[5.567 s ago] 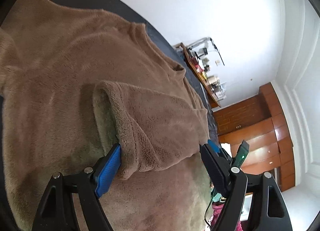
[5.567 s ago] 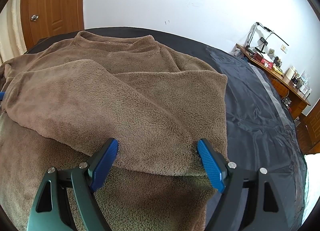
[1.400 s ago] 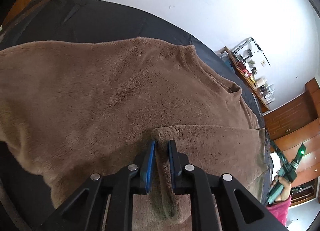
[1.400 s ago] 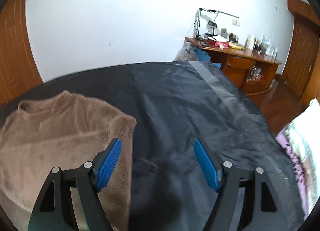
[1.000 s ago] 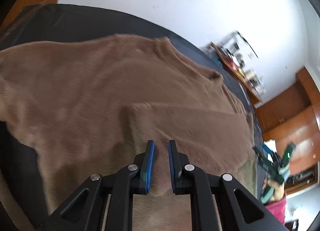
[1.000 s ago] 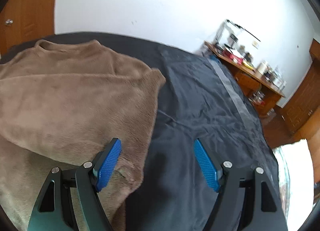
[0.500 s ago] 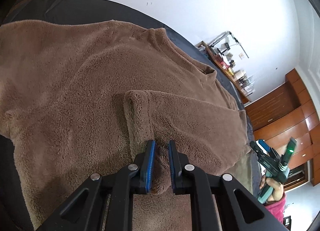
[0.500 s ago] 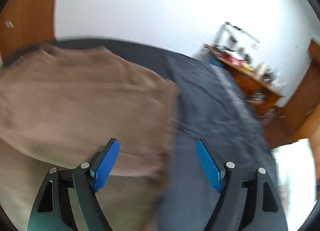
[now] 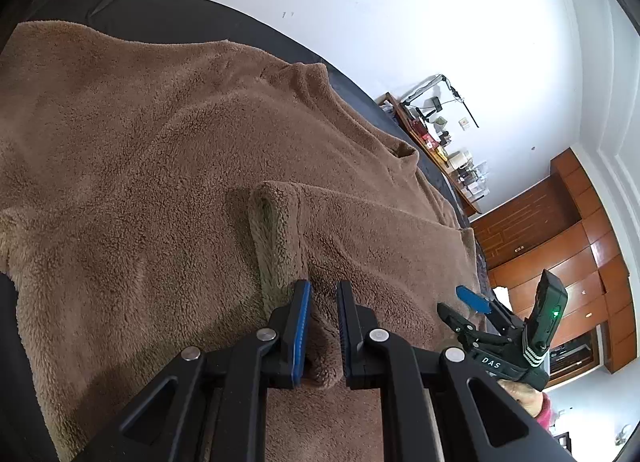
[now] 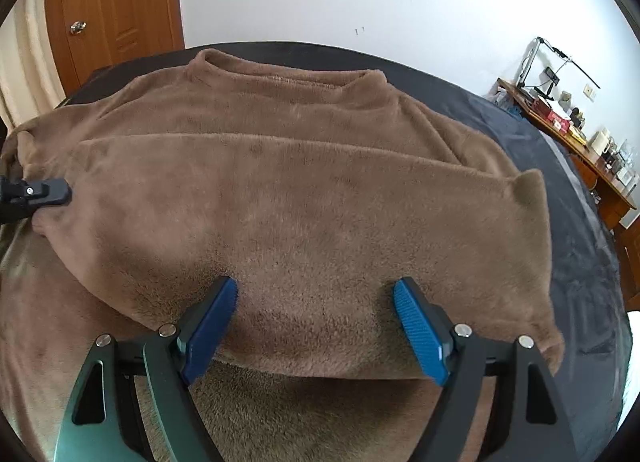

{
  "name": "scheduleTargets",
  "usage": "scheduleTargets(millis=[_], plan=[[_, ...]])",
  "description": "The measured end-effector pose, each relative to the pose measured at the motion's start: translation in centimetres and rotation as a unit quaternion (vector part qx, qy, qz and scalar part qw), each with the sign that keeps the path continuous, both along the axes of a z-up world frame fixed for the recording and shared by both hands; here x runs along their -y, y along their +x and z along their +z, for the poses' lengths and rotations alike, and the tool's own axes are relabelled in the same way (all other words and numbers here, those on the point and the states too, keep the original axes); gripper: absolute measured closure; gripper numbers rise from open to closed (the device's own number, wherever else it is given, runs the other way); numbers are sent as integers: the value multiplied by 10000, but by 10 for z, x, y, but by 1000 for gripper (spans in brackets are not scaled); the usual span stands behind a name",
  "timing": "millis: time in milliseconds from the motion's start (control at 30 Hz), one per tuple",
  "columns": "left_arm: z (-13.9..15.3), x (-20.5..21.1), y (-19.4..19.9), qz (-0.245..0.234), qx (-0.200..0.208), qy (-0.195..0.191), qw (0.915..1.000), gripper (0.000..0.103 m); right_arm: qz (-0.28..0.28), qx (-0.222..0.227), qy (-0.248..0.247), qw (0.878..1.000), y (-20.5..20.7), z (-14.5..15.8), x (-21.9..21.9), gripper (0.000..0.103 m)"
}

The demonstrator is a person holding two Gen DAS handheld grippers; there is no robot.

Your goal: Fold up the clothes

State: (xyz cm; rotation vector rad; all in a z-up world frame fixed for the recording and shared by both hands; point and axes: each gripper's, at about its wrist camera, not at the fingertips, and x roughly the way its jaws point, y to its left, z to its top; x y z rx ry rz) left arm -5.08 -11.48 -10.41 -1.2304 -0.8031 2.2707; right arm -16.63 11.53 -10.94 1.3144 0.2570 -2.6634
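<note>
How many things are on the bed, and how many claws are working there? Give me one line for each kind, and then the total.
Brown fleece sweater: 1
Claws: 2, the left claw shut on a fold of the sweater, the right claw open above the sweater, its jaws just having opened wider
Total: 3

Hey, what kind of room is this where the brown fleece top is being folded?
Probably a bedroom at home: the brown fleece top lies on a dark bedsheet, with a cluttered wooden desk along the white wall and a wooden door behind.
</note>
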Motion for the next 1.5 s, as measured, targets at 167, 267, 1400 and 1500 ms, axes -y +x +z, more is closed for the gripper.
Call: scheduleTargets(millis=[167,267,1400,1500], plan=[[5,-5,4,-1,-88,-254,9996,89,-155,-57,-148,9998,3,-4,-7,10],[8,-8,8,7,-156,-431,9989,89,-197,-90,-17,9998,3,-5,-4,8],[22,205,193,2852,125,-1057,9525,62,-279,-29,-119,9995,1,-6,-9,2],[16,210,194,2971,-36,-677,9524,35,-275,-25,-133,9995,1,-6,-9,2]])
